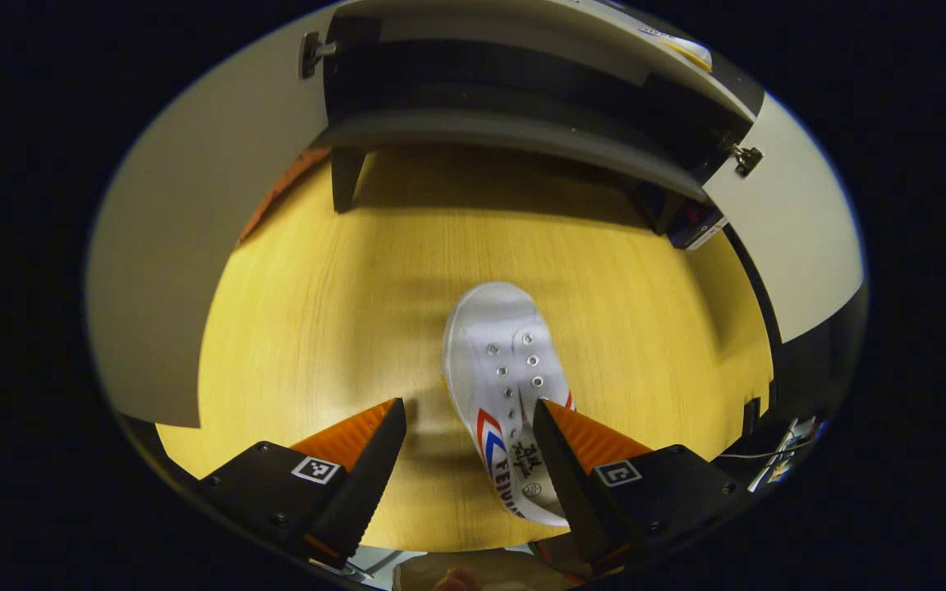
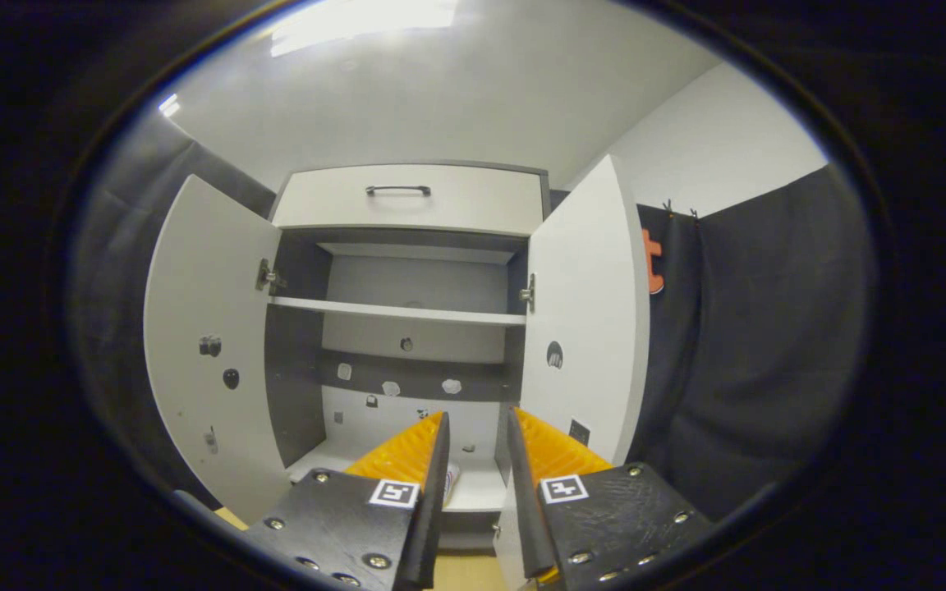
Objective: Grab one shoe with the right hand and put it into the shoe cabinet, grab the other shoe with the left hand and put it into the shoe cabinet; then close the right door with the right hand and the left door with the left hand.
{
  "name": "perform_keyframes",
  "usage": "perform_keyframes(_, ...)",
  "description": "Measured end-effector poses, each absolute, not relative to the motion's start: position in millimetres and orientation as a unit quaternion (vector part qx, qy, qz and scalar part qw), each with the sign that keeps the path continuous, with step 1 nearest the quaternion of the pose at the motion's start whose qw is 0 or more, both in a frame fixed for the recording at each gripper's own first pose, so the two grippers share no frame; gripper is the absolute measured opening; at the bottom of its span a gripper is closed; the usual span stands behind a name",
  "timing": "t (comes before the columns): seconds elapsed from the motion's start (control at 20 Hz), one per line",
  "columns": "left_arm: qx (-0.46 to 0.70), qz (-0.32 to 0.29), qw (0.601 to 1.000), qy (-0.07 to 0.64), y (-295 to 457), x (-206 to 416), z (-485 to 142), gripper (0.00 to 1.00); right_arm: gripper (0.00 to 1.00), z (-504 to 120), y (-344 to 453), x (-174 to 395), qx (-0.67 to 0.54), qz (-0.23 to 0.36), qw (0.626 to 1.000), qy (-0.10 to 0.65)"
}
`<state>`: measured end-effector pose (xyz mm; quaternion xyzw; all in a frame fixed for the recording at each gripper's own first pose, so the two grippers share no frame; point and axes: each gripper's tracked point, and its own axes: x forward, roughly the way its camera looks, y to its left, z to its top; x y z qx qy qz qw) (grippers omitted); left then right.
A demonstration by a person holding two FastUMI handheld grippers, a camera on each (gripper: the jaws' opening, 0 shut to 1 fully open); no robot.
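Left gripper view: left gripper (image 1: 469,439) hangs low over a yellow wood-grain floor (image 1: 317,312), jaws spread wide. A white canvas sneaker (image 1: 506,369) with red and blue side stripes lies on the floor, toe pointing toward the shoe cabinet (image 1: 514,131). The right-hand finger (image 1: 571,460) overlaps the sneaker's heel side; the other finger stands well apart from it, so nothing is clamped. Whether that finger touches the canvas, I cannot tell. Bare floor lies open between toe and cabinet base. The cabinet stands on short dark legs (image 1: 346,176), with shadowed floor under its bottom edge. Both doors swing outward: left door (image 1: 169,271) flanks the floor on one side, right door (image 1: 793,238) on the other, leaving a wide lane between them.

Right gripper view: right gripper (image 2: 473,468) faces the open cabinet straight on, jaws only slightly apart, nothing between them. A small pale shape (image 2: 451,474) shows in the gap on the bottom shelf (image 2: 481,488), possibly the other shoe, too hidden to confirm. A middle shelf (image 2: 395,310) spans the interior; a closed drawer (image 2: 411,201) with a bar handle sits on top. Both door edges stand clear of the fingers.
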<state>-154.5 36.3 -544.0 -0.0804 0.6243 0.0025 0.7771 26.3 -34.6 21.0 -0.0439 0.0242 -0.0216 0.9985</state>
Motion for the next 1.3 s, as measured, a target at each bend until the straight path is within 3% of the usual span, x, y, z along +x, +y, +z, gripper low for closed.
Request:
perform_keyframes(0.3, -0.112, 0.022, 0.739, 0.664, 32.1, -181.4, -577.4, 0.96, 0.4, 12.0, -38.9, 29.8, -0.064, -0.027, 0.997, 0.036)
perform_keyframes(0.35, -0.114, 0.023, 0.746, 0.656, 31.1, -176.3, -577.3, 1.0, 0.4, 10.4, -40.4, 29.8, -0.067, -0.029, 0.997, 0.039)
perform_keyframes(0.5, -0.114, 0.01, 0.741, 0.662, 28.1, -176.3, -580.0, 0.93, 0.4, 7.6, -44.4, 30.8, -0.072, -0.033, 0.996, 0.044)
perform_keyframes(0.6, -0.145, 0.002, 0.728, 0.671, 14.5, -177.7, -582.0, 0.75, 0.4, 5.0, -47.5, 31.3, -0.074, -0.037, 0.995, 0.046)
perform_keyframes(0.65, -0.156, 0.005, 0.72, 0.676, 11.2, -177.9, -582.8, 0.58, 0.4, 4.4, -48.1, 30.9, -0.075, -0.038, 0.995, 0.047)
perform_keyframes(0.7, -0.159, 0.011, 0.714, 0.682, 11.9, -178.8, -580.9, 0.48, 0.4, 3.6, -49.2, 31.3, -0.075, -0.04, 0.995, 0.048)
perform_keyframes(0.85, -0.166, 0.029, 0.706, 0.688, 14.4, -175.9, -578.4, 0.36, 0.4, 3.8, -51.6, 29.9, -0.079, -0.044, 0.995, 0.048)
perform_keyframes(0.9, -0.171, 0.035, 0.706, 0.686, 15.0, -176.3, -580.3, 0.34, 0.34, 3.4, -52.7, 29.6, -0.08, -0.045, 0.995, 0.048)
perform_keyframes(0.95, -0.18, 0.041, 0.703, 0.687, 15.7, -177.0, -578.4, 0.23, 0.34, 4.3, -53.5, 28.9, -0.081, -0.046, 0.995, 0.047)
perform_keyframes(1.1, -0.185, 0.048, 0.699, 0.689, 25.2, -174.5, -569.8, 0.07, 0.4, 4.1, -55.8, 29.3, -0.078, -0.048, 0.995, 0.047)
perform_keyframes(1.15, -0.167, 0.051, 0.694, 0.698, 29.3, -175.0, -567.8, 0.05, 0.34, 4.0, -56.3, 29.0, -0.077, -0.048, 0.995, 0.047)
perform_keyframes(1.25, -0.146, 0.049, 0.697, 0.7, 27.7, -165.1, -560.5, 0.05, 0.34, 2.3, -57.8, 28.8, -0.075, -0.048, 0.995, 0.047)
perform_keyframes(1.3, -0.146, 0.044, 0.702, 0.695, 29.8, -159.9, -555.3, 0.04, 0.4, 0.2, -57.9, 29.0, -0.074, -0.048, 0.995, 0.048)
